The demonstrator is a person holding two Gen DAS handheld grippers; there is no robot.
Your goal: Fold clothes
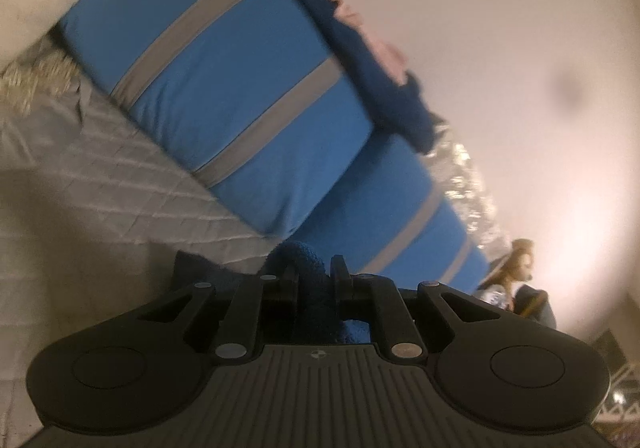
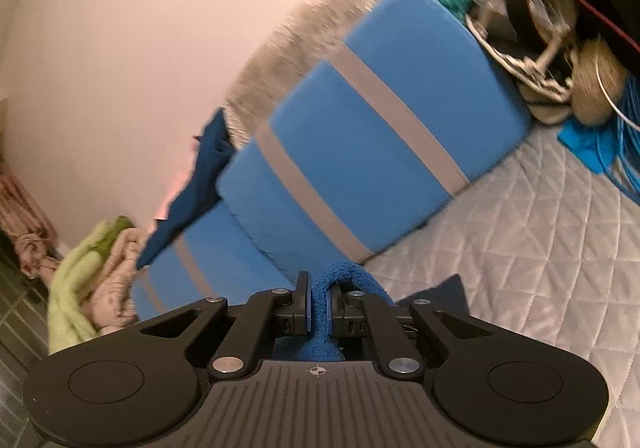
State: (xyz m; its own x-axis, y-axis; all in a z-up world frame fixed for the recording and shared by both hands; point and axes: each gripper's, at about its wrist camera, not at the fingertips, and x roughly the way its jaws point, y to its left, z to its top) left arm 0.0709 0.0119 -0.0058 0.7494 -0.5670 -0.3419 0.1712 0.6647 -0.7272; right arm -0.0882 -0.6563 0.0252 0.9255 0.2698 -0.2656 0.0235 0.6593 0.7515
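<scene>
The left tool (image 1: 314, 280) is clamped on a bunched fold of dark blue fleecy cloth (image 1: 308, 260), which rises in a hump between its two fingers at the lower centre of the left wrist view. The right tool (image 2: 318, 304) is closed tight on the same kind of blue fleecy cloth (image 2: 340, 276), pinched between its blue-edged pads at the lower centre of the right wrist view, with more of it spilling back under the tool body.

Behind both tools lies a grey quilted bed cover (image 2: 540, 248) (diamond stitching). Two blue pillows with grey stripes (image 1: 224, 96) cross the middle of each view on a diagonal. A darker navy garment (image 1: 360, 48) lies along the pillows' far edge, against a pale pinkish wall (image 1: 480, 28). At the lower left of the right wrist view sits a heap of light green and pinkish cloth (image 2: 96, 272). At its upper right is a clutter of cords, a ball of twine (image 2: 596, 88) and blue cable; much of it is blurred.
</scene>
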